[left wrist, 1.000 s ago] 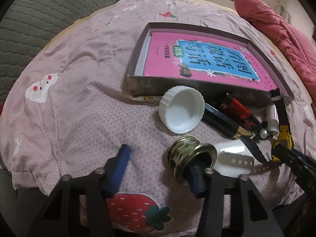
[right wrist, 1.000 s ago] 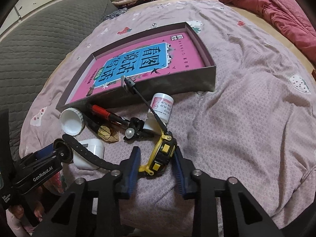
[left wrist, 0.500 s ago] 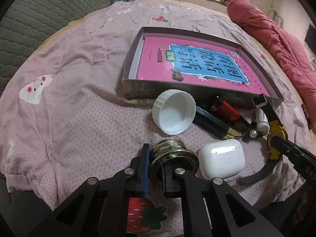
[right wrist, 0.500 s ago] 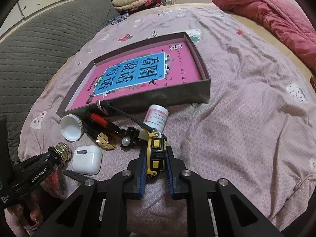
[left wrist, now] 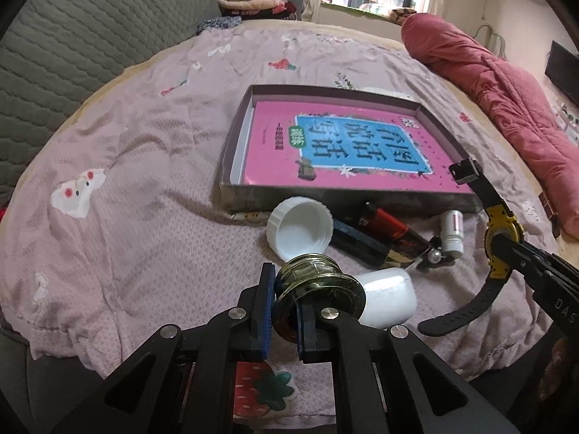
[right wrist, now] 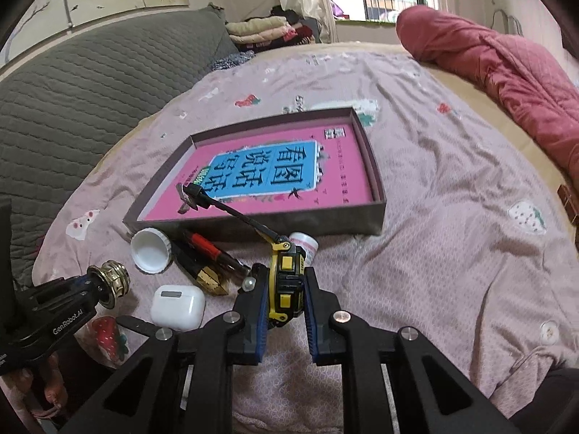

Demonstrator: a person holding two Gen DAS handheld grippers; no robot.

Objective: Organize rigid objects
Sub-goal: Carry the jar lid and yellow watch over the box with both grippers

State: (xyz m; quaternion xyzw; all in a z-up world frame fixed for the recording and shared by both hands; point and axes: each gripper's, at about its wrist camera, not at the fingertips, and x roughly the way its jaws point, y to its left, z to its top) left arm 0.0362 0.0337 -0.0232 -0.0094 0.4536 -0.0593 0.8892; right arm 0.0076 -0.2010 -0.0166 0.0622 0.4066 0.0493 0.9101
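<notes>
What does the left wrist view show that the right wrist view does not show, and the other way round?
Only left wrist view: the left gripper seen along its own fingers, shut on the brass knob.
Only right wrist view: the right gripper up close, shut on the yellow watch.
Both: the box, white cap, white earbud case.

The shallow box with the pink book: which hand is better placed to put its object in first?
Probably the right. Its gripper holds the yellow watch, whose strap already reaches over the box wall. The left gripper holds the brass knob behind the white cap.
</notes>
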